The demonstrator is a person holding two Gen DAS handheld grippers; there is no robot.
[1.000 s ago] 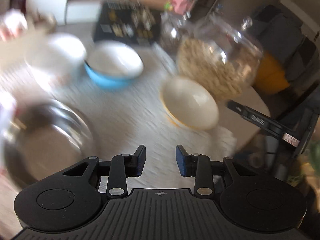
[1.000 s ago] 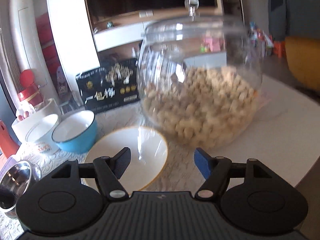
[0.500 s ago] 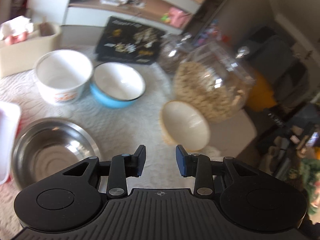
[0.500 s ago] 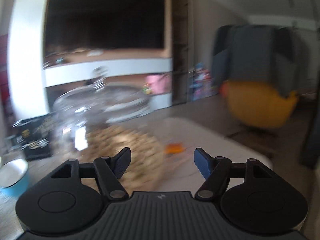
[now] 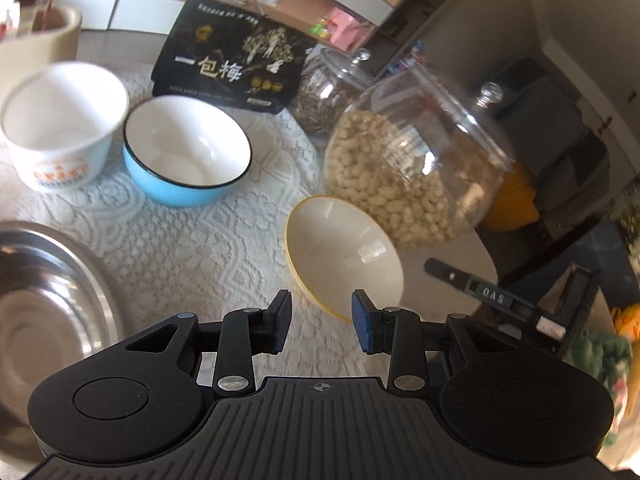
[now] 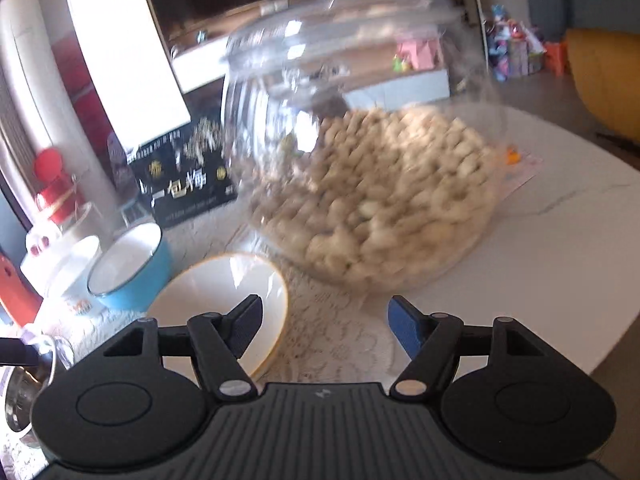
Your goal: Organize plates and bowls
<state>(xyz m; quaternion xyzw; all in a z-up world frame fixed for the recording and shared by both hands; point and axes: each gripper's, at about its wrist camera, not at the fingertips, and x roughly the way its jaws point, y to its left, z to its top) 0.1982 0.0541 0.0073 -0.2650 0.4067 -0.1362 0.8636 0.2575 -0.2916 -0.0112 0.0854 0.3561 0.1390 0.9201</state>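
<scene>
A cream bowl with a yellow rim (image 5: 344, 254) (image 6: 224, 300) sits on the lace cloth, just ahead of my left gripper (image 5: 321, 320), which is open with nothing between its fingers. Farther left stand a blue bowl (image 5: 186, 150) (image 6: 128, 268), a white printed bowl (image 5: 60, 124) (image 6: 72, 276) and a steel bowl (image 5: 44, 308) (image 6: 24, 384). My right gripper (image 6: 322, 328) is open and empty over the cloth, its left finger in front of the cream bowl's right rim. A black finger of the right gripper (image 5: 480, 292) shows at the right of the left wrist view.
A big glass jar of pale nuts (image 5: 416, 164) (image 6: 368, 168) stands right behind the cream bowl. A smaller seed jar (image 5: 328, 88) and a black box (image 5: 236, 56) (image 6: 180, 180) are at the back. The table edge (image 6: 600, 320) runs at the right.
The right wrist view swung away to the right toward the room, then came back onto the jar and cream bowl. The left gripper came closer to the cream bowl. Both jaws kept their opening.
</scene>
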